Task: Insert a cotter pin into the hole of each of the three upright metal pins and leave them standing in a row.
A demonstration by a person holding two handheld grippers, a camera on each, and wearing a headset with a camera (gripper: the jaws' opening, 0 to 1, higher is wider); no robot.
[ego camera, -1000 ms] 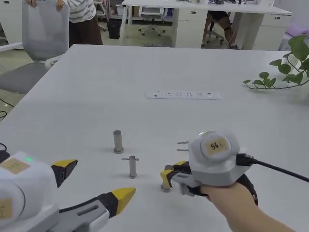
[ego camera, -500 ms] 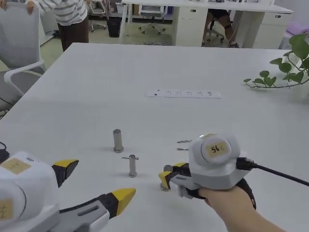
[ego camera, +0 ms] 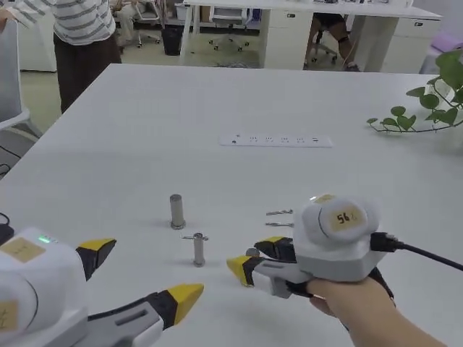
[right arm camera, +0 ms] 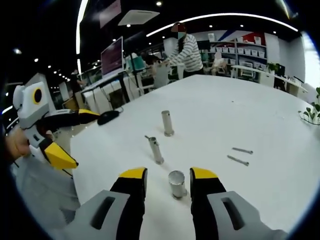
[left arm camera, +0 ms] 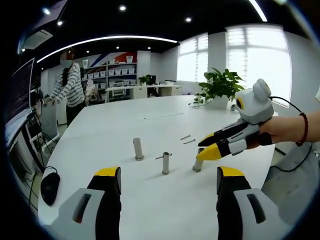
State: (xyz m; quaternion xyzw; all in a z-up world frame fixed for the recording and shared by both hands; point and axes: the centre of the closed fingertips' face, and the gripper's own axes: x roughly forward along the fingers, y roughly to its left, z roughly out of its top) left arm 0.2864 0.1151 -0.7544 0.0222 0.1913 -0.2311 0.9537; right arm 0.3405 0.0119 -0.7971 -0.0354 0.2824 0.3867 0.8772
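Right tool point(right arm camera: 168, 174) shifted; pin point(right arm camera: 177, 184) stands upright.

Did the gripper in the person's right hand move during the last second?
Yes. Judged against the middle metal pin, which stayed put, the right gripper slid its nearer yellow tip left toward that pin, while its white body drifted slightly right.

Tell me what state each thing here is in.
Far metal pin: upright, bare.
Middle metal pin: upright, cotter pin through it.
Near metal pin: upright, bare.
Two loose cotter pins: lying flat.
Left gripper: open, empty.
Right gripper: open, straddling near metal pin.
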